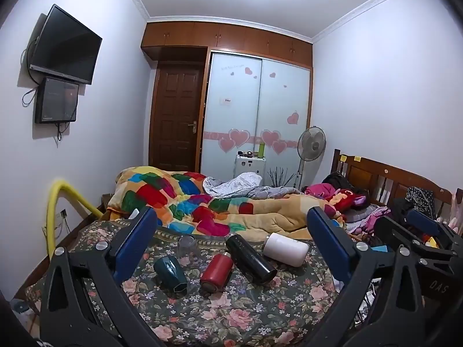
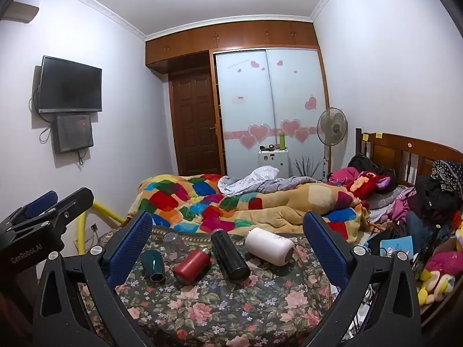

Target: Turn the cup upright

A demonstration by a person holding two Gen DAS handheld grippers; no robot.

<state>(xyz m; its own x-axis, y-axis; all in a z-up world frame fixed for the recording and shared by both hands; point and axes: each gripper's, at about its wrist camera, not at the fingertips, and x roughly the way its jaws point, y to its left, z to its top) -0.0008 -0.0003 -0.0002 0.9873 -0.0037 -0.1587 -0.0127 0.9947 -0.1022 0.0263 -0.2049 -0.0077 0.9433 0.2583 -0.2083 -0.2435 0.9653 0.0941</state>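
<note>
A clear cup (image 1: 187,245), faint and hard to make out, sits mouth-down on the flowered bed (image 1: 231,312) behind a toppled teal cup (image 1: 170,273), red (image 1: 216,271), black (image 1: 250,260) and white bottles (image 1: 286,249), while left hand-held gripper (image 1: 231,237) and right hand-held gripper (image 2: 228,238) gape wide, empty.

A dark green bedspread (image 1: 231,312) printed with pink roses carries five vessels: a teal cup (image 1: 170,272), a clear glass cup (image 1: 187,246), a red flask (image 1: 216,271), a black flask (image 1: 250,258) and a white flask (image 1: 286,249). Behind them a tan quilt (image 1: 202,202) shows patches of red, blue, green and orange. The gripper pads (image 1: 136,245) are blue on black frames. The frosted wardrobe doors (image 1: 257,110) bear pink hearts. The door (image 1: 176,121) is dark brown wood.
</note>
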